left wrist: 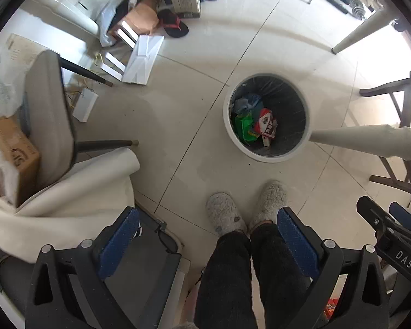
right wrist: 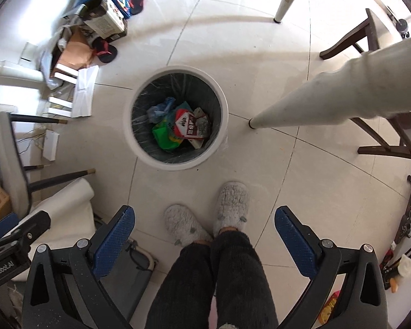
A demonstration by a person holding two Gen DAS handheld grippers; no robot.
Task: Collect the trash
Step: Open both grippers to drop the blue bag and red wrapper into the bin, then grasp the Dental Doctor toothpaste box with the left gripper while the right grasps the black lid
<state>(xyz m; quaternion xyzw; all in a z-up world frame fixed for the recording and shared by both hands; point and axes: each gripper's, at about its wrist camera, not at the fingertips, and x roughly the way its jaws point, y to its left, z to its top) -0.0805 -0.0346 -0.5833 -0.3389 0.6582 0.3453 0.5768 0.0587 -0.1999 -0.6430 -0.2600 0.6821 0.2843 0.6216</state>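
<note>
View: two downward-looking cameras over a pale tiled floor [right wrist: 260, 54].
Left gripper [left wrist: 208, 235]: jaws spread wide, nothing between the blue pads [left wrist: 119, 235]; it hangs above the floor and the person's legs.
Right gripper [right wrist: 205, 233]: also spread wide and holding nothing (its black body shows at the lower right edge of the left camera).
Trash bin [right wrist: 128, 126]: round, white-rimmed, lined with a dark bag, standing on the floor ahead of the person's feet.
Trash [right wrist: 187, 127]: inside the bin, a red-and-white packet, a green wrapper beside it, and crumpled blue plastic, all lying at the bottom.
Person: dark trousers and fluffy grey slippers [right wrist: 231, 205], standing just short of the bin.
Table leg [right wrist: 301, 107]: cream, tapering, its foot near the bin's right side.
Surroundings: a grey chair [left wrist: 49, 115] at left, cardboard boxes and papers beyond it, dark wooden chair legs at right.
</note>
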